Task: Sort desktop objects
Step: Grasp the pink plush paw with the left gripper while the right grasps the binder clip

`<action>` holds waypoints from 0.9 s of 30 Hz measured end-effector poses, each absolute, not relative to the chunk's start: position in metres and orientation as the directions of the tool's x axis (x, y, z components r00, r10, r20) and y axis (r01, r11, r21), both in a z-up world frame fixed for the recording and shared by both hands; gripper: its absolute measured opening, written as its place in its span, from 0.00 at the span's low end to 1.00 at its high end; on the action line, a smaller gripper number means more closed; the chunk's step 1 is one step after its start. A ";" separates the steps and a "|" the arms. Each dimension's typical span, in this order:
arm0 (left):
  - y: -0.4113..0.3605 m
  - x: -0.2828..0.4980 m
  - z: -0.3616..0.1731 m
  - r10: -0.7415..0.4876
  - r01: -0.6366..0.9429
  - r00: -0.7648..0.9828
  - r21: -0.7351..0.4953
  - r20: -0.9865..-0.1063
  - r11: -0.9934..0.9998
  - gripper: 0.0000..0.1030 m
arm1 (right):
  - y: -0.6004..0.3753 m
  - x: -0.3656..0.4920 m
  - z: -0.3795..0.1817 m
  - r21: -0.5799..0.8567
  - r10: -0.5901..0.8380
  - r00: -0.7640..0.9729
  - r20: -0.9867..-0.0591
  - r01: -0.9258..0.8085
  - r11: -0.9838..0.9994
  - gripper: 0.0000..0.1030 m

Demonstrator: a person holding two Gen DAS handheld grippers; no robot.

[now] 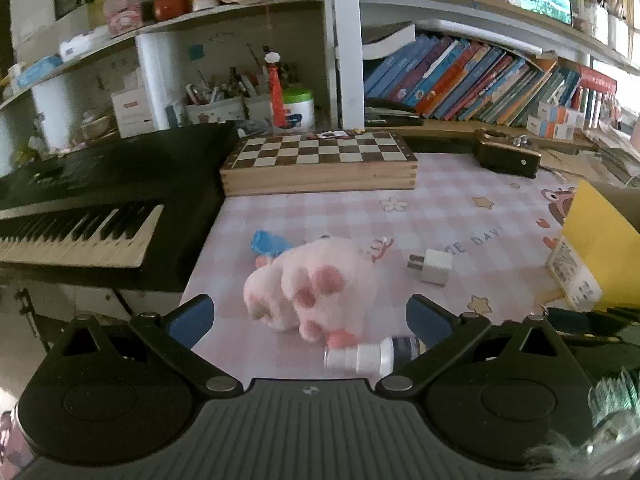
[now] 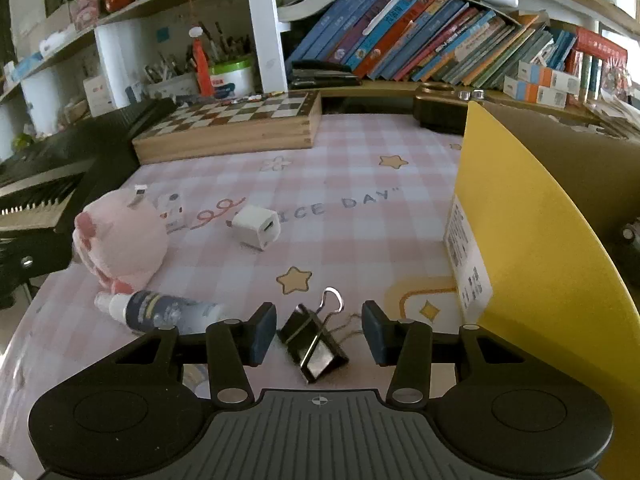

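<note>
Nearest, the right gripper straddles a black binder clip on the checked mat, jaws apart and not yet pressing it: the pick-up step, I judge. Next, close squarely on the clip body. The left gripper hangs wide open by the pink plush paw and small bottle. Further off lies a white charger; the yellow box stands right

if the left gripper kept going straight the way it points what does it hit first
Most likely the pink paw plush, which lies dead ahead between the open fingers of the left gripper. The small bottle lies nearer but off toward the right finger, so depth makes this a little uncertain.
</note>
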State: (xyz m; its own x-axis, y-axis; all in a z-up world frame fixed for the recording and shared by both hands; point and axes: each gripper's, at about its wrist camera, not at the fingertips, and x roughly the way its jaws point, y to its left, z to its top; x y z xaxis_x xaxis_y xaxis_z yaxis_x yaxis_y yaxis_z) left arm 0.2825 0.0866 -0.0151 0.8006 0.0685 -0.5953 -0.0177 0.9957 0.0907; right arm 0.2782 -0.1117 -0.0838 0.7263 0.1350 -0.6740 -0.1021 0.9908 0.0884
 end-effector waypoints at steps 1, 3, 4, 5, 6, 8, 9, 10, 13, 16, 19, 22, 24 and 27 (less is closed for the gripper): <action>0.085 0.290 -0.016 0.070 -0.014 0.799 0.097 -0.597 0.995 1.00 | -0.112 0.280 -0.084 0.091 0.138 0.727 -0.673 -0.104 0.990 0.38; 0.083 0.303 -0.019 0.066 -0.002 0.799 0.108 -0.598 0.994 1.00 | -0.114 0.283 -0.085 0.102 0.147 0.723 -0.675 -0.106 0.989 0.29; 0.081 0.310 -0.022 0.062 0.011 0.799 0.117 -0.599 0.993 1.00 | -0.114 0.284 -0.086 0.107 0.152 0.720 -0.677 -0.108 0.988 0.25; 0.079 0.315 -0.024 0.062 0.019 0.798 0.128 -0.599 0.992 1.00 | -0.115 0.285 -0.087 0.113 0.160 0.719 -0.676 -0.113 0.987 0.24; 0.077 0.321 -0.027 0.066 0.027 0.796 0.144 -0.602 0.989 1.00 | -0.115 0.285 -0.087 0.115 0.164 0.721 -0.674 -0.117 0.986 0.22; 0.072 0.333 -0.034 0.078 0.046 0.789 0.186 -0.609 0.982 1.00 | -0.115 0.286 -0.087 0.120 0.175 0.720 -0.671 -0.127 0.985 0.20; 0.069 0.338 -0.038 0.083 0.061 0.782 0.210 -0.617 0.976 1.00 | -0.116 0.287 -0.088 0.126 0.182 0.719 -0.670 -0.132 0.983 0.17; 0.065 0.345 -0.043 0.092 0.081 0.773 0.241 -0.628 0.967 1.00 | -0.115 0.288 -0.088 0.130 0.189 0.717 -0.671 -0.137 0.982 0.15; 0.056 0.354 -0.055 0.110 0.130 0.759 0.315 -0.642 0.940 1.00 | -0.116 0.288 -0.088 0.151 0.217 0.713 -0.666 -0.156 0.976 0.10; 0.049 0.361 -0.067 0.141 0.164 0.745 0.384 -0.652 0.909 1.00 | -0.115 0.289 -0.087 0.154 0.230 0.713 -0.662 -0.171 0.973 0.10; 0.052 0.365 -0.072 0.149 0.160 0.740 0.387 -0.656 0.908 0.99 | -0.116 0.290 -0.087 0.164 0.239 0.709 -0.663 -0.174 0.971 0.09; 0.056 0.371 -0.075 0.176 0.146 0.729 0.402 -0.661 0.904 0.86 | -0.116 0.291 -0.085 0.167 0.244 0.707 -0.664 -0.178 0.970 0.08; 0.059 0.372 -0.075 0.164 0.161 0.734 0.404 -0.658 0.900 0.81 | -0.117 0.290 -0.083 0.166 0.247 0.710 -0.660 -0.184 0.969 0.07; 0.065 0.371 -0.065 0.142 0.148 0.748 0.371 -0.649 0.917 0.67 | -0.118 0.289 -0.078 0.162 0.249 0.721 -0.647 -0.189 0.969 0.07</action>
State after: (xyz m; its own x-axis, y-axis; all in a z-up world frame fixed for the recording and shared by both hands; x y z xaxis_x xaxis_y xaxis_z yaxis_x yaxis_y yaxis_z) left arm 0.3709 0.0646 -0.0648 0.7479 0.1417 -0.6485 0.1482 0.9167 0.3711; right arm 0.2891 -0.1176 -0.0784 0.7208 0.2488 -0.6469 -0.1889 0.9685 0.1620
